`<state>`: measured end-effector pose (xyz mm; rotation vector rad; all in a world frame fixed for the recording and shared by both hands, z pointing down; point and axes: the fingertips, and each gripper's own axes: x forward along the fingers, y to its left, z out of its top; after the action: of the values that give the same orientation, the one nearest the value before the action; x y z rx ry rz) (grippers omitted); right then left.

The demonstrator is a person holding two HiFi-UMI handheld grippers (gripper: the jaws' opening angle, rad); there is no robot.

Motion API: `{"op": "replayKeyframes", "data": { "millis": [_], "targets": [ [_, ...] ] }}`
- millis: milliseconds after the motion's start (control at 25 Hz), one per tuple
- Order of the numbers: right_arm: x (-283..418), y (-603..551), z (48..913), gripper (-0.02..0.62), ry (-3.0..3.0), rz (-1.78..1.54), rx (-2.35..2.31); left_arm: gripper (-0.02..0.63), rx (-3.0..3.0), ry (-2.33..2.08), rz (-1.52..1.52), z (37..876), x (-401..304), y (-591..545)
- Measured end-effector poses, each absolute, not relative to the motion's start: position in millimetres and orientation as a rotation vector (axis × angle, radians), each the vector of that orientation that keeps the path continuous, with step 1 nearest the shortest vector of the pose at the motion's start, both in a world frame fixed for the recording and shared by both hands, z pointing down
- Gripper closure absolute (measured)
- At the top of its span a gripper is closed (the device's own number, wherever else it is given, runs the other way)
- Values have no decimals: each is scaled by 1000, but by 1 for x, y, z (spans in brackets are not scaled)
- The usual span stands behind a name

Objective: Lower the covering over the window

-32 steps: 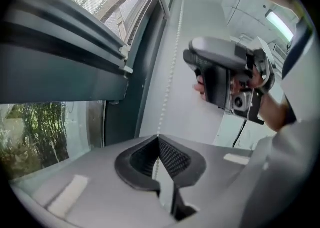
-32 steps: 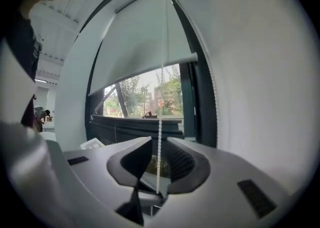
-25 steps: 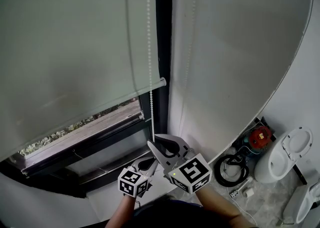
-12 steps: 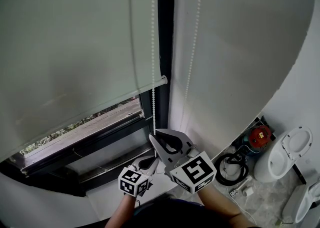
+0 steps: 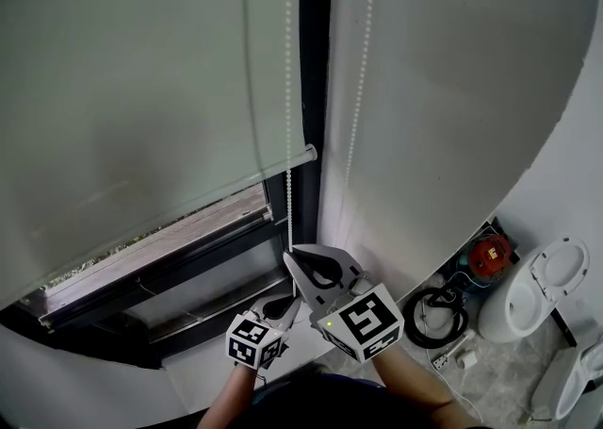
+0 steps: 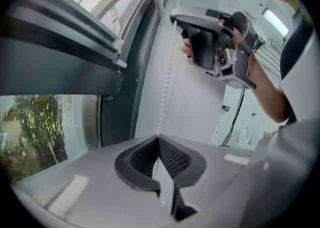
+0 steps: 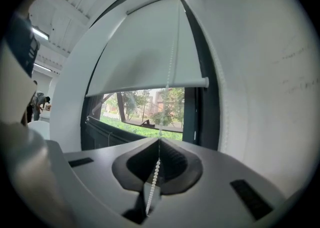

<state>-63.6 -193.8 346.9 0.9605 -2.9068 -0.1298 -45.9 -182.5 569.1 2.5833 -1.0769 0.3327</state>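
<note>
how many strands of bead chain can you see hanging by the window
2. One bead chain strand hangs along the right edge of the part-lowered blind. The other hangs in front of the white panel to its right. Further strands may be hidden.

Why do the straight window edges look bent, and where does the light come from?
Head view: the wide lens bows the pale fabric roller blind and the dark window frame into curves. Right gripper view: daylight enters through the bare glass under the blind, the brightest patch; corners go black. Left gripper view: same black corners and bending.
</note>
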Motion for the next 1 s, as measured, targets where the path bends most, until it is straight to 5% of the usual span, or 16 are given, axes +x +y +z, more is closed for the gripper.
{"op": "replayKeyframes", "data": {
  "millis": [680,840,1000],
  "targets": [
    [-68,-194,446,583,-2774,76,917,586,2429,-976,588,669,-48,-154],
    [-64,-202,445,583,-2798,71,948,492,2402,-961,598,677,-57,-144],
    [-62,-204,446,583,-2778,88,944,489,2461,-1039,433,628,-75,-152]
  ]
}}
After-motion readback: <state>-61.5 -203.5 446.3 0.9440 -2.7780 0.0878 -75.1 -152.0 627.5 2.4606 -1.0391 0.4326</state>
